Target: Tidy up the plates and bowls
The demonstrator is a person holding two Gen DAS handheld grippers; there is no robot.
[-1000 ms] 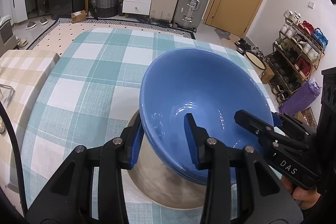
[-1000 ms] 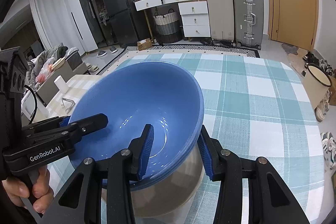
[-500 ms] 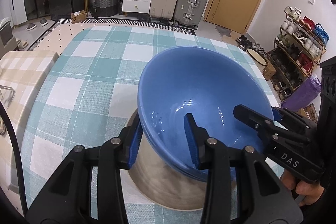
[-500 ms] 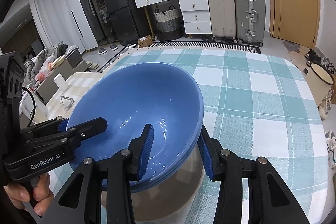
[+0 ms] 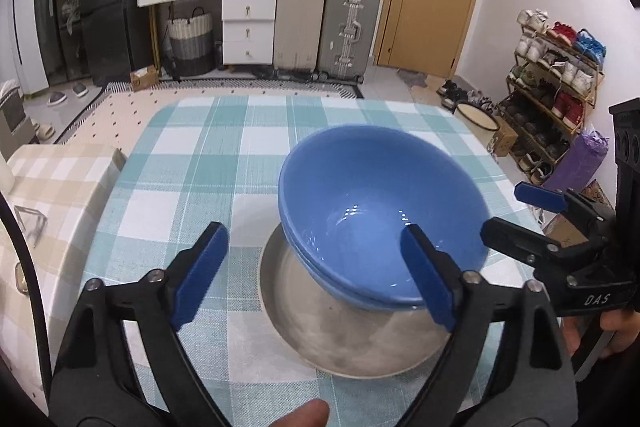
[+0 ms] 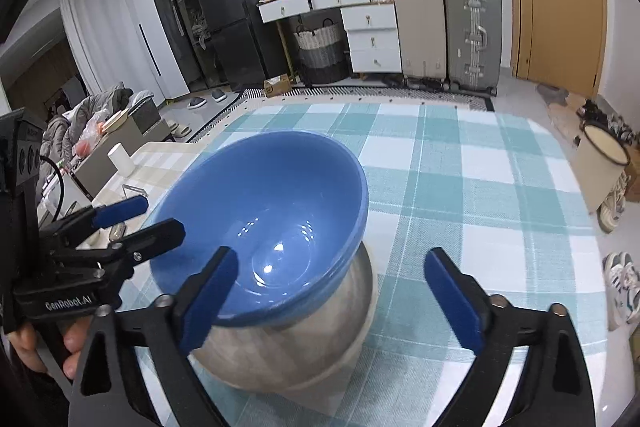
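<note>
My left gripper (image 5: pixel 316 271) stands wide apart, its black arms ending in flat blue pads (image 5: pixel 199 273), and nothing sits between them. My right gripper (image 6: pixel 330 301) is spread just as wide and holds nothing either; in the left wrist view it shows at the right edge (image 5: pixel 520 213), clear of the bowl's rim.

The blue bowl (image 5: pixel 384 211) is round, deep and glossy, with small glints of light on its smooth glazed inside (image 6: pixel 272 219). A second blue rim shows just under its own, so it seems to be nested in another bowl of the same kind. The blue stack sits tilted inside a wider grey bowl (image 5: pixel 352 335), whose surface is dull and mottled like stone or matte ceramic, with a pale thick rim (image 6: pixel 352 343). The blue rim leans over the grey one on the side toward my right gripper.

All of this rests on the table (image 5: pixel 208 163), covered with a woven cloth checked in teal and white. Beyond it stand two ribbed hard suitcases (image 5: pixel 328 27) and a white drawer unit (image 5: pixel 248 27).
</note>
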